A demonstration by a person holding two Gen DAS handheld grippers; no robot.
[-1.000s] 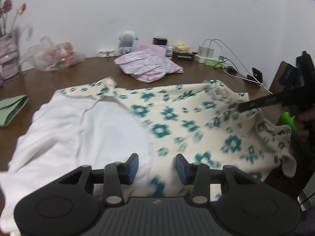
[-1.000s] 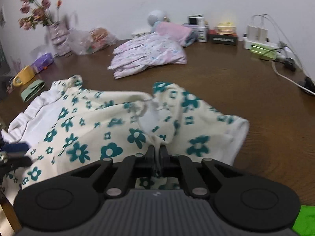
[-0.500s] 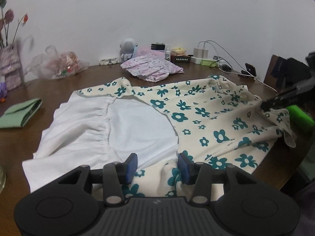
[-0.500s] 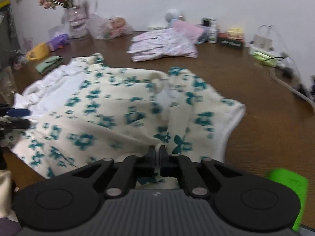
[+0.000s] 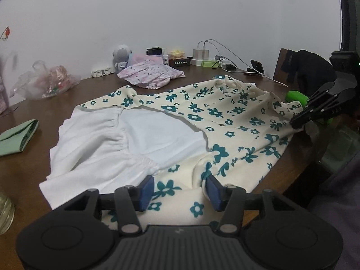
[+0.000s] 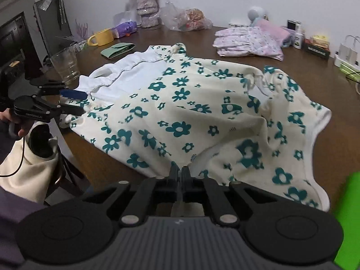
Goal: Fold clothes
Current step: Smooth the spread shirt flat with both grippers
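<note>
Brown table [image 5: 94,90]: R gripper [image 6: 181,172] fingers clenched on floral dress [image 6: 180,103], L gripper [image 5: 178,190] fingers opening.

The flowered garment [image 6: 191,112] lies spread across the near half of the table [image 6: 303,51], its gathered lining [image 6: 126,72] turned out at the left end, and the right gripper [image 6: 181,171] pinches its near edge at the table's front rim while the left gripper [image 6: 74,102], jaws opening, sits at the left corner with cloth between them. Behind it, toward the wall, rests a folded stack of clothes [image 6: 249,41], with chargers and cables [image 6: 346,56] to its right. Off to the left stand a drinking glass [image 6: 65,66], a folded cloth [image 6: 117,49] and a mug [image 6: 102,37], a vase [image 6: 146,9] behind them.
</note>
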